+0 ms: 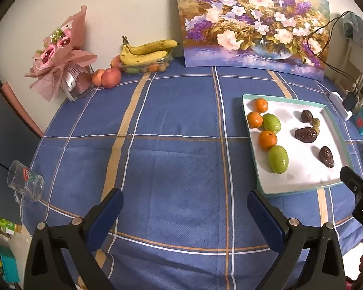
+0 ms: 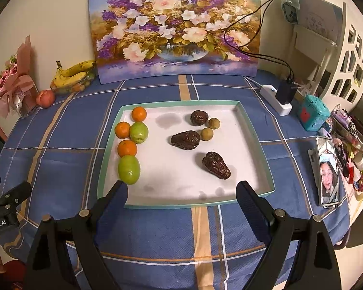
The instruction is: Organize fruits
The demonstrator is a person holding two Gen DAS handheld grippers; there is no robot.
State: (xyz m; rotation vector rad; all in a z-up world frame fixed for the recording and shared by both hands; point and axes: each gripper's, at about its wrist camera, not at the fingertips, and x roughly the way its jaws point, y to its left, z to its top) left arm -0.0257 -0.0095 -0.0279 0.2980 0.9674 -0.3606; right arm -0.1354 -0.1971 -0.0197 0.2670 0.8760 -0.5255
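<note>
In the left wrist view, the left gripper (image 1: 185,203) is held wide apart and empty above the blue checked tablecloth (image 1: 176,125). To its right, a white tray (image 1: 300,181) with a teal rim is seen, in which three oranges (image 1: 267,140), two green fruits (image 1: 278,159) and three dark wrinkled dates (image 1: 306,134) are laid; the oranges and green fruits are grouped along the tray's left side, the dates further right. A bunch of bananas (image 1: 147,50) is set on a clear container at the table's far edge, with a peach (image 1: 111,77) just beside it and a pink bouquet (image 1: 60,55) further left. A glass mug (image 1: 26,183) lies at the left edge. In the right wrist view, the right gripper (image 2: 181,195) is likewise spread wide with nothing between its fingers, poised at the near rim of the tray (image 2: 181,204). Two small yellowish round fruits (image 2: 207,134) are seen touching the dates (image 2: 185,140). A phone (image 2: 328,171) is propped well to the right, and a flower painting (image 2: 176,26) is leaned against the wall.
</note>
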